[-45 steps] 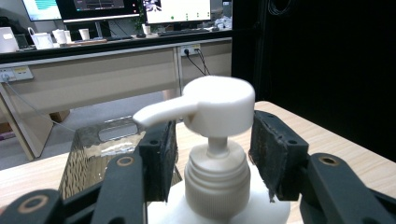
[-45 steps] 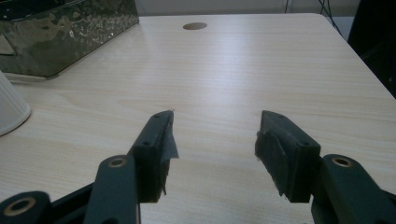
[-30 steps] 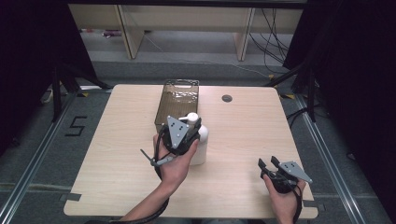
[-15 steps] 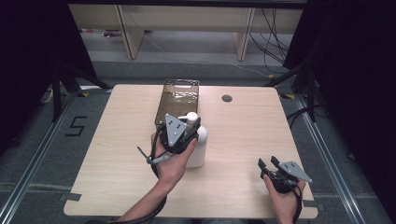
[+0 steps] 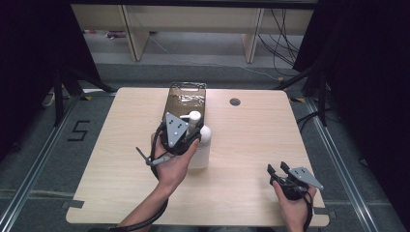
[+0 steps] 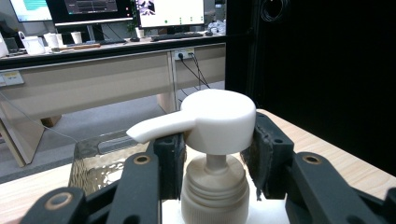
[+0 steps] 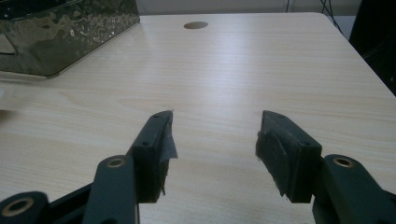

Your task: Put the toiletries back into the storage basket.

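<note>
a white pump bottle [image 5: 199,145] is seen standing upright near the middle of the counter [image 5: 111,159], just in front of a dark, translucent tray [image 5: 187,99] that lies toward the far edge. the left gripper [image 5: 189,140] is held at the bottle's top, its fingers [image 6: 170,158] closed about the neck just beneath the pump head [image 6: 205,121], a hold that appears chosen so the bottle can be steadied or lifted without the pump being pressed. the spout is pointed to the left in the left gripper view, toward the tray. to the right, well apart from the bottle, the right gripper [image 5: 279,170] is kept low near the counter's near right corner, its fingers [image 7: 154,149] spread and empty above bare wood, seemingly parked out of the way. a round hole [image 5: 235,102] is set in the counter beyond it.
</note>
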`<action>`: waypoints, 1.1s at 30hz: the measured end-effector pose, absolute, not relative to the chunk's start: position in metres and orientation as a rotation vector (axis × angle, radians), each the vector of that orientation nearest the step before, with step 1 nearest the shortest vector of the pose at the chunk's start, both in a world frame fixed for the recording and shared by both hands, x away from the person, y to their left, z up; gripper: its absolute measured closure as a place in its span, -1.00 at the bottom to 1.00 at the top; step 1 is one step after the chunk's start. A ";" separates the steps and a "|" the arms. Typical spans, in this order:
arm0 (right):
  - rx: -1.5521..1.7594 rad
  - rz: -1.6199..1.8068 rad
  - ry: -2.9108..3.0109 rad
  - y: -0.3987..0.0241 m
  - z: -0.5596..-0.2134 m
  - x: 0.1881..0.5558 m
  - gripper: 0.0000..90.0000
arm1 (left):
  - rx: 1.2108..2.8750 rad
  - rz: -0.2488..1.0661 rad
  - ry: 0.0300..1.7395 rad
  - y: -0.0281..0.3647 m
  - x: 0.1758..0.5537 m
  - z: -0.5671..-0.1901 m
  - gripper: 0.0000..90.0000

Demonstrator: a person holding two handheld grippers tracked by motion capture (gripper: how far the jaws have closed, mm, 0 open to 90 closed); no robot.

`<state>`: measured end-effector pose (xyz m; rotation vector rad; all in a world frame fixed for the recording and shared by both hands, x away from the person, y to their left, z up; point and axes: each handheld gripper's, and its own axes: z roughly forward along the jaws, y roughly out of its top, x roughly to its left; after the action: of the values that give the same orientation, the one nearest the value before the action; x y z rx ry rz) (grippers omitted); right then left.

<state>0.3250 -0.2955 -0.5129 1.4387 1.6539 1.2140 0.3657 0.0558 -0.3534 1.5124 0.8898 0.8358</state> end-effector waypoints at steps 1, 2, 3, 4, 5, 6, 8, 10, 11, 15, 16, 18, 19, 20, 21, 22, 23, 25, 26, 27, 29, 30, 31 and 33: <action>1.396 1.204 1.662 -0.297 -0.513 0.326 0.01 | 1.512 0.836 0.891 0.057 0.366 -0.352 0.32; 1.392 1.205 1.664 -0.297 -0.514 0.326 0.01 | 1.509 0.835 0.890 0.057 0.366 -0.351 0.32; 1.392 1.205 1.664 -0.297 -0.514 0.326 0.01 | 1.506 0.836 0.892 0.058 0.365 -0.350 0.32; 1.432 1.224 1.648 -0.294 -0.514 0.325 0.01 | 1.503 0.835 0.891 0.059 0.366 -0.348 0.32; 1.432 1.224 1.648 -0.294 -0.514 0.325 0.01 | 1.503 0.835 0.891 0.059 0.366 -0.348 0.32; 1.433 1.224 1.648 -0.294 -0.514 0.325 0.01 | 1.501 0.835 0.891 0.060 0.367 -0.347 0.32; 1.433 1.224 1.648 -0.294 -0.514 0.325 0.01 | 1.501 0.828 0.890 0.063 0.369 -0.345 0.32; 1.432 1.224 1.649 -0.294 -0.514 0.325 0.01 | 1.499 0.829 0.890 0.064 0.370 -0.345 0.32; 1.432 1.224 1.649 -0.294 -0.514 0.325 0.01 | 1.495 0.832 0.889 0.065 0.370 -0.344 0.32; 1.442 1.208 1.658 -0.294 -0.513 0.324 0.01 | 1.486 0.838 0.888 0.069 0.372 -0.341 0.32; 1.443 1.221 1.655 -0.293 -0.513 0.324 0.01 | 1.482 0.840 0.891 0.071 0.372 -0.339 0.32; 1.442 1.221 1.655 -0.293 -0.513 0.324 0.01 | 1.484 0.844 0.889 0.072 0.372 -0.338 0.32; 1.431 1.223 1.659 -0.294 -0.513 0.325 0.01 | 1.480 0.843 0.891 0.073 0.373 -0.337 0.32; 1.433 1.217 1.655 -0.294 -0.513 0.325 0.01 | 1.480 0.843 0.891 0.075 0.373 -0.335 0.32; 1.433 1.217 1.655 -0.294 -0.513 0.325 0.01 | 1.480 0.843 0.891 0.075 0.373 -0.335 0.32; 1.438 1.212 1.657 -0.294 -0.513 0.324 0.01 | 1.479 0.845 0.890 0.076 0.374 -0.334 0.32; 1.441 1.211 1.654 -0.294 -0.513 0.324 0.01 | 1.479 0.844 0.893 0.077 0.375 -0.333 0.32; 1.421 1.218 1.651 -0.295 -0.514 0.325 0.01 | 1.480 0.846 0.896 0.079 0.376 -0.332 0.32; 1.433 1.223 1.648 -0.294 -0.514 0.325 0.01 | 1.477 0.849 0.899 0.082 0.377 -0.330 0.32; 1.433 1.223 1.648 -0.294 -0.514 0.325 0.01 | 1.477 0.849 0.899 0.082 0.377 -0.330 0.32; 1.435 1.224 1.647 -0.294 -0.514 0.325 0.01 | 1.478 0.858 0.894 0.084 0.378 -0.328 0.32; 1.433 1.224 1.648 -0.294 -0.514 0.325 0.01 | 1.480 0.860 0.893 0.085 0.378 -0.327 0.32; 1.431 1.219 1.650 -0.294 -0.514 0.325 0.01 | 1.477 0.863 0.893 0.086 0.379 -0.326 0.32; 1.439 1.211 1.654 -0.294 -0.513 0.324 0.01 | 1.472 0.863 0.895 0.088 0.379 -0.324 0.32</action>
<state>0.3242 -0.2939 -0.5131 1.4391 1.6542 1.2113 0.3793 0.0879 -0.3242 1.4716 0.8955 0.8632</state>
